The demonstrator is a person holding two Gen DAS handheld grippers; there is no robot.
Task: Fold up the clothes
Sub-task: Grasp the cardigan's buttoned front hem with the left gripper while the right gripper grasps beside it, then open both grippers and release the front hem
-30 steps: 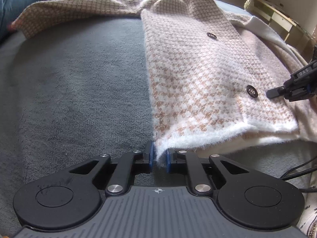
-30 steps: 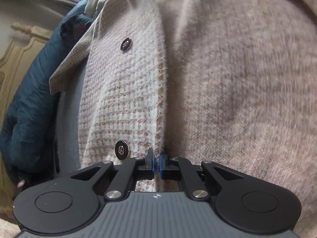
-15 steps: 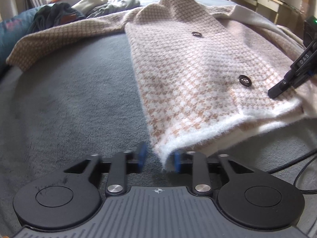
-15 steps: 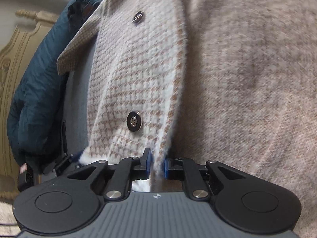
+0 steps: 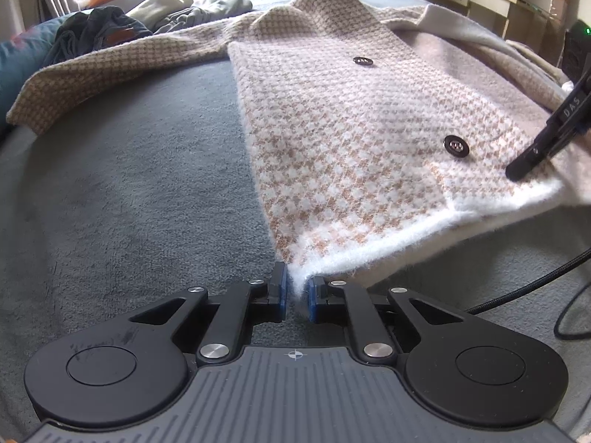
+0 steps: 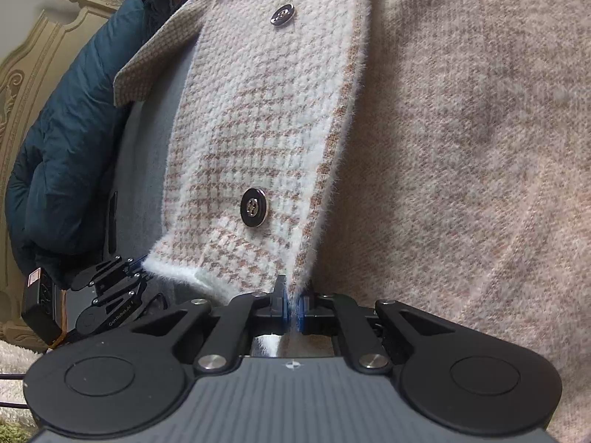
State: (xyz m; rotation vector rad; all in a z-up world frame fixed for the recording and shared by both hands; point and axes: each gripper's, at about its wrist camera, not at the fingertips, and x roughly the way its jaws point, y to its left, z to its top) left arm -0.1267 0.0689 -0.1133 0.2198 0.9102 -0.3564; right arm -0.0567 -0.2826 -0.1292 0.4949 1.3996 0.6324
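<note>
Left wrist view: left gripper (image 5: 296,297) is closing on the fuzzy beige-and-white houndstooth cardigan's (image 5: 351,125) hem corner, right gripper (image 6: 291,308) is pinching its front edge; folding is barely starting.

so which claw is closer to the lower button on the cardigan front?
Right. The right claw grips the front edge just below and beside the lower button. The left claw holds the hem's far corner, across the front panel from that button.
</note>
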